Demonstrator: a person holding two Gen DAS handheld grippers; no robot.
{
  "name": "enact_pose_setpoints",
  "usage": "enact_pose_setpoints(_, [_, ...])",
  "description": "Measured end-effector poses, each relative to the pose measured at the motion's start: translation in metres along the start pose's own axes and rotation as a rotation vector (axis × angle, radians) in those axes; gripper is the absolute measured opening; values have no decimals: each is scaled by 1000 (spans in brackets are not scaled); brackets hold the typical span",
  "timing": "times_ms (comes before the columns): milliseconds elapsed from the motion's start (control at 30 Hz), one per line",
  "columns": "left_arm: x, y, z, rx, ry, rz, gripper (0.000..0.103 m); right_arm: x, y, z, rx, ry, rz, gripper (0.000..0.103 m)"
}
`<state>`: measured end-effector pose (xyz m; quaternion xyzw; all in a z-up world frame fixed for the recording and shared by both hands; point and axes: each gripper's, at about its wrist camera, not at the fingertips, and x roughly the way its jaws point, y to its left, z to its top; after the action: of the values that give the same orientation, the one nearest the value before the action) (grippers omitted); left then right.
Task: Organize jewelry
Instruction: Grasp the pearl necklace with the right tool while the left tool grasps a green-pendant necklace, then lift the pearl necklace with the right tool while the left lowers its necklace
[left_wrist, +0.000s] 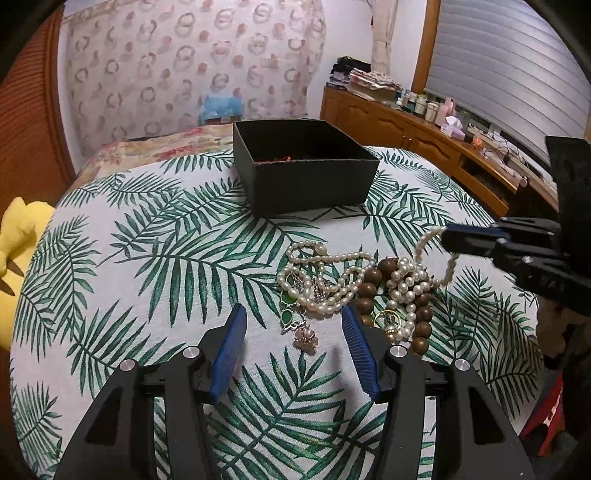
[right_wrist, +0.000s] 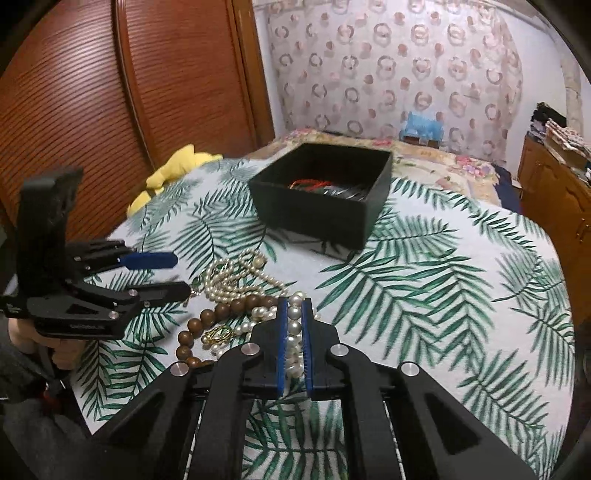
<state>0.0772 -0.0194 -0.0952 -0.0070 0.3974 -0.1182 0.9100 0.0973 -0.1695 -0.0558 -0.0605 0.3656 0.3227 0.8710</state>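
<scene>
A pile of jewelry lies on the leaf-print table: pearl strands, a brown wooden bead bracelet, green pendant earrings, a pink flower piece and a gold ring. My left gripper is open just in front of the pile, over the earrings. My right gripper is shut on a pearl strand and lifts one end off the pile; it shows at the right in the left wrist view. A black open box stands behind, with red cord inside.
A yellow plush toy sits at the table's left edge. A wooden sideboard with bottles runs along the right. A bed with a floral cover lies behind the table. Wooden slatted doors stand to the left.
</scene>
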Motion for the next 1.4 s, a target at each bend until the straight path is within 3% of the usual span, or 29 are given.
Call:
enact_pose_setpoints(133, [6, 0, 6, -3, 7, -17, 50, -8, -7, -5, 10, -7, -13, 8])
enact_pose_setpoints(233, [10, -1, 11, -2, 16, -30, 37, -10, -11, -9, 26, -6, -12, 9])
enact_pose_setpoints(433, [22, 1, 19, -22, 37, -39, 22, -9, -11, -10, 29, -7, -8, 9])
enact_pose_setpoints(733, [29, 5, 19, -34, 48, -16, 15, -8, -3, -10, 14, -6, 0, 9])
enact_pose_setpoints(767, [28, 5, 19, -32, 43, -15, 6, -8, -3, -10, 14, -6, 0, 9])
enact_pose_setpoints(1000, [19, 4, 22, -23, 14, -17, 5, -7, -2, -9, 13, -6, -4, 9])
enact_pose_setpoints(1400, [-25, -3, 53, -4, -112, -40, 5, -19, -1, 3, -1, -41, -2, 9])
